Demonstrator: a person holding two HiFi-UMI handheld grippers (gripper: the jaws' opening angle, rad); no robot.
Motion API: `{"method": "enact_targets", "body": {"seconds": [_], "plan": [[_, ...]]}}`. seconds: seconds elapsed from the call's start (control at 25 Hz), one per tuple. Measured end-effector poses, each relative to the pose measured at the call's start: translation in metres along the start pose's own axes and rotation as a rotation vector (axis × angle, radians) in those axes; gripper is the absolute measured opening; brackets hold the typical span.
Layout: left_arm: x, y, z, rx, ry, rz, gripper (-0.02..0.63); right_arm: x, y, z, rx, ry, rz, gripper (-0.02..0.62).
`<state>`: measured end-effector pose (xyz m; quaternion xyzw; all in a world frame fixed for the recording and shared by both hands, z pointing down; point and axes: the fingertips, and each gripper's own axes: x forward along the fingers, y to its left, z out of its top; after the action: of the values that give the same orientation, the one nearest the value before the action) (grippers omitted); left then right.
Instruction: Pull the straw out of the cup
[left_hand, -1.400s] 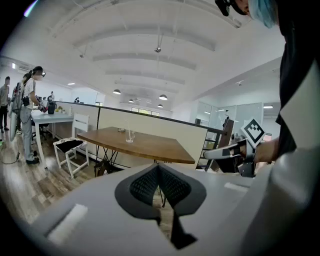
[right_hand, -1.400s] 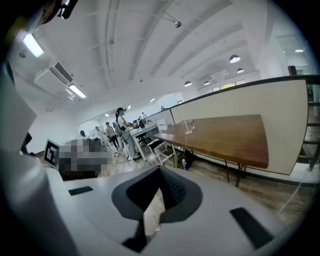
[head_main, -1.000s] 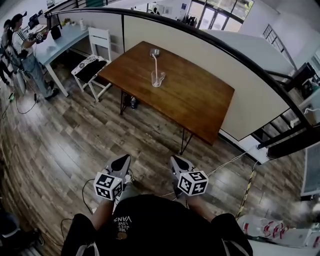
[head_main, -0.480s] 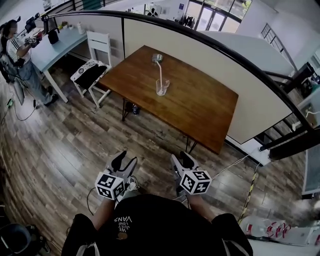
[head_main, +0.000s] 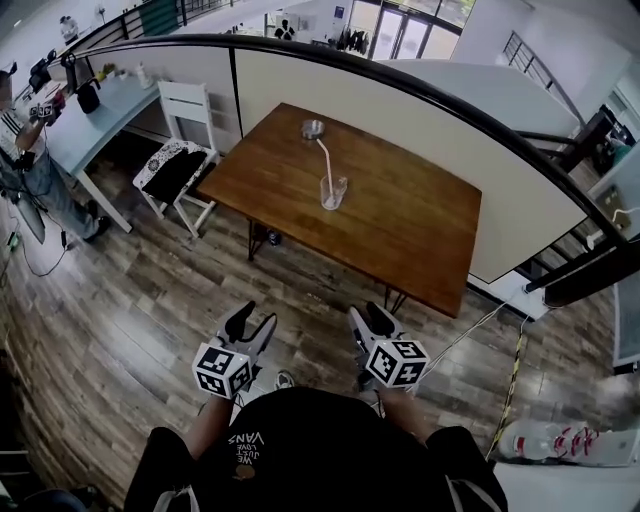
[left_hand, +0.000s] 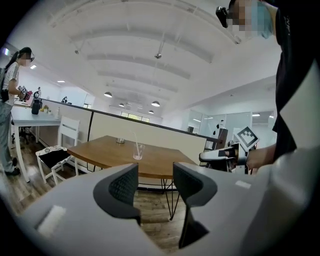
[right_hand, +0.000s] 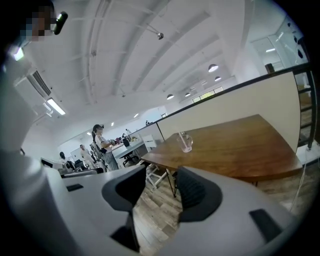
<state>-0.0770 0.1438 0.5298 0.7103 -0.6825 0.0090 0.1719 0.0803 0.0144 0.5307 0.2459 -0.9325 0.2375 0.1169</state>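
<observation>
Because the thin white plastic straw (head_main: 323, 160) is judged light, bendable and easily crushed, it is best pinched gently on its upper part, above the rim of the small clear cup (head_main: 333, 193), which is likely to tip or slide unless steadied. The straw is seen standing tilted in the cup, near the middle of the brown wooden bench (head_main: 405, 225). The left claw (head_main: 252, 320) and the right claw (head_main: 370, 316) are both spread, with nothing between the jaws, well apart from the bench.
</observation>
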Motion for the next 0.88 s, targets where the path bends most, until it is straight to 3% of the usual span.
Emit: {"method": "enact_targets", "body": {"seconds": [0.32,0.6,0.88], "plan": [[0.013,0.038,0.010,0.024,0.008,-0.077,0.202,0.034,0.017,-0.002,0.028,-0.009,-0.047,0.164],[0.028,0.053,0.002,-0.016,0.016,-0.075,0.202,0.051,0.008,-0.004,0.037,0.019,-0.058,0.164],[0.060,0.075,0.009,-0.037,0.022,-0.037,0.202,0.091,-0.013,0.019,0.039,0.031,-0.034,0.164]]}}
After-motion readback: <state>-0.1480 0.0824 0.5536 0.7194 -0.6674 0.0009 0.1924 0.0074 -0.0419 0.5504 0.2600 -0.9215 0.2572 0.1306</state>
